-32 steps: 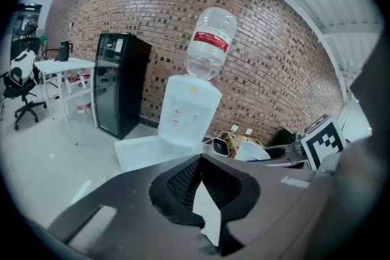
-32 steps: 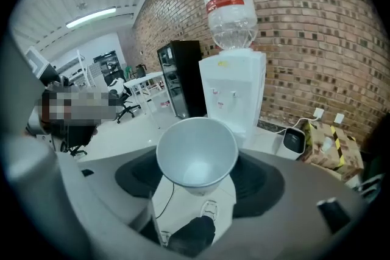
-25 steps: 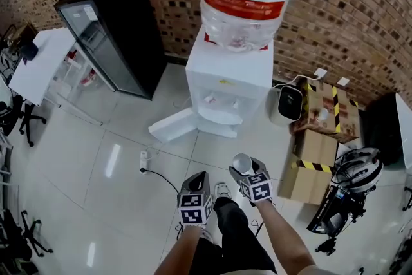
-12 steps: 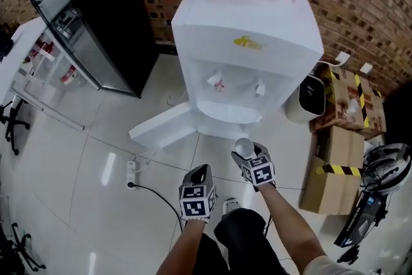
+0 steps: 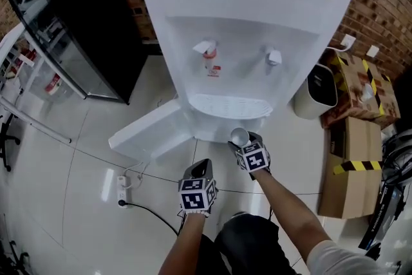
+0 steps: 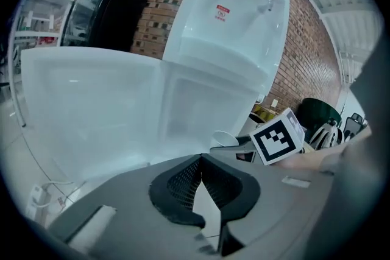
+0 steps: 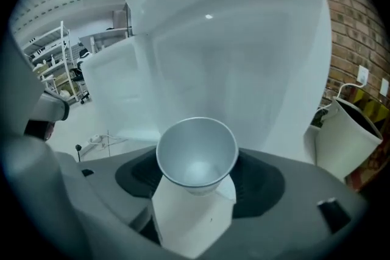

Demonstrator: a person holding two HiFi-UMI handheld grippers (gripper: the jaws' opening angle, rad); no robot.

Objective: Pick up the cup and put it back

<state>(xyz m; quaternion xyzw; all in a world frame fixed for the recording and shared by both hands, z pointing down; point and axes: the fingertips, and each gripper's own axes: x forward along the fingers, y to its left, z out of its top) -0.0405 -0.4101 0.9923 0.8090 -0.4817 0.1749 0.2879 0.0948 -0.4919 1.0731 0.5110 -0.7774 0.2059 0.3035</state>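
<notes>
A white paper cup (image 5: 239, 134) stands upright between the jaws of my right gripper (image 5: 241, 140), which is shut on it. In the right gripper view the cup (image 7: 196, 152) shows its empty inside, with the pads of the gripper (image 7: 198, 178) pressing on its sides. It hangs just in front of the drip tray (image 5: 225, 106) of a white water dispenser (image 5: 244, 29), below the two taps. My left gripper (image 5: 201, 169) is lower and to the left, over the floor, shut with nothing in it (image 6: 200, 162). From the left gripper view the cup (image 6: 224, 139) shows beside the right gripper's marker cube.
The dispenser's lower door (image 5: 145, 135) swings open to the left. A black glass-front cabinet (image 5: 71, 16) stands at the left, a white bin (image 5: 317, 92) and cardboard boxes (image 5: 351, 158) at the right. A power strip (image 5: 122, 181) with a cable lies on the tiled floor.
Both grippers and the head have come closer to the dispenser, which now fills the upper view. The cup stays in the right gripper and now hangs near the drip tray.
</notes>
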